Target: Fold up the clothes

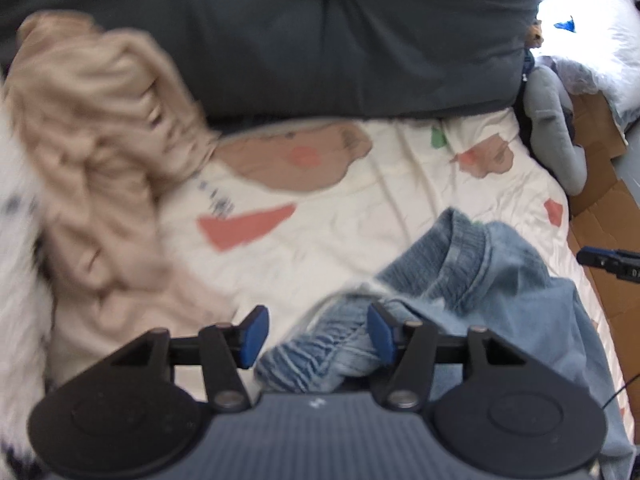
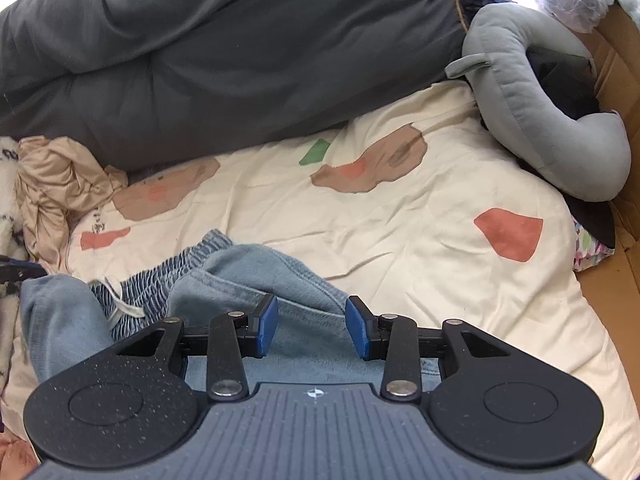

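Right wrist view: denim trousers [image 2: 256,276] crumpled on bed [image 2: 400,240], unfolded; beige garment [image 2: 56,184] heaped beside. Right tongs [image 2: 312,326] and left tongs [image 1: 316,336] part-open over denim, gripping nothing.

Soft daylight fills both views, coming from the far right, where the upper right corner of the left wrist view burns out to white around the pale bedding [image 1: 592,40] past the bed's edge. The left wrist view is smeared by motion blur, worst on the beige garment [image 1: 100,128] at the left, while the right wrist view is sharp, with fine creases showing on the cream bedsheet [image 2: 400,240]. Fisheye bending curves the dark grey duvet [image 2: 240,60], the corners darken, and shadows stay faint.
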Available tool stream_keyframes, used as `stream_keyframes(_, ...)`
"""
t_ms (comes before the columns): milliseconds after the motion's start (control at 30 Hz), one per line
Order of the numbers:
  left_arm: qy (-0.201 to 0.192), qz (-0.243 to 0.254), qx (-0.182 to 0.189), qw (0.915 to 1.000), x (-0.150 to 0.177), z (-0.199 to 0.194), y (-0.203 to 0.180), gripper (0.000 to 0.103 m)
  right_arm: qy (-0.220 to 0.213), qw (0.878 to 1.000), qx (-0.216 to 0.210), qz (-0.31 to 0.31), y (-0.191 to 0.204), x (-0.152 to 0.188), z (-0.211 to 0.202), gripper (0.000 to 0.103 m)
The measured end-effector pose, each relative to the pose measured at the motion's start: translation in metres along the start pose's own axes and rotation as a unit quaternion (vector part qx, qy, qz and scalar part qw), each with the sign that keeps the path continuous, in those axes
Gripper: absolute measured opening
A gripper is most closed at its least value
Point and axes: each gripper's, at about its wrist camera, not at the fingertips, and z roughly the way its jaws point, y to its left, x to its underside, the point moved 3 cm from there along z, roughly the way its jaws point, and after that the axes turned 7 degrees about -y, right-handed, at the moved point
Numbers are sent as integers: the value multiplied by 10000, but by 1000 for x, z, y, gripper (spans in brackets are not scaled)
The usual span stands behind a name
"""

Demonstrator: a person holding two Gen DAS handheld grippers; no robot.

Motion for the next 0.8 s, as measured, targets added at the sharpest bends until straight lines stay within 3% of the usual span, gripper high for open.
stream_keyframes(267,520,-410,156,9977,40,-3,36,57,242,9991,98,-344,17,-12,16,44)
stream_keyframes(500,446,-863,409,9944,47,-24,53,56,251,9992,194,-243,26,-31,43,44)
stream_keyframes(800,368,-1382,760,9868,49,-16,52,53,556,9952,276,-761,41,-37,73,44)
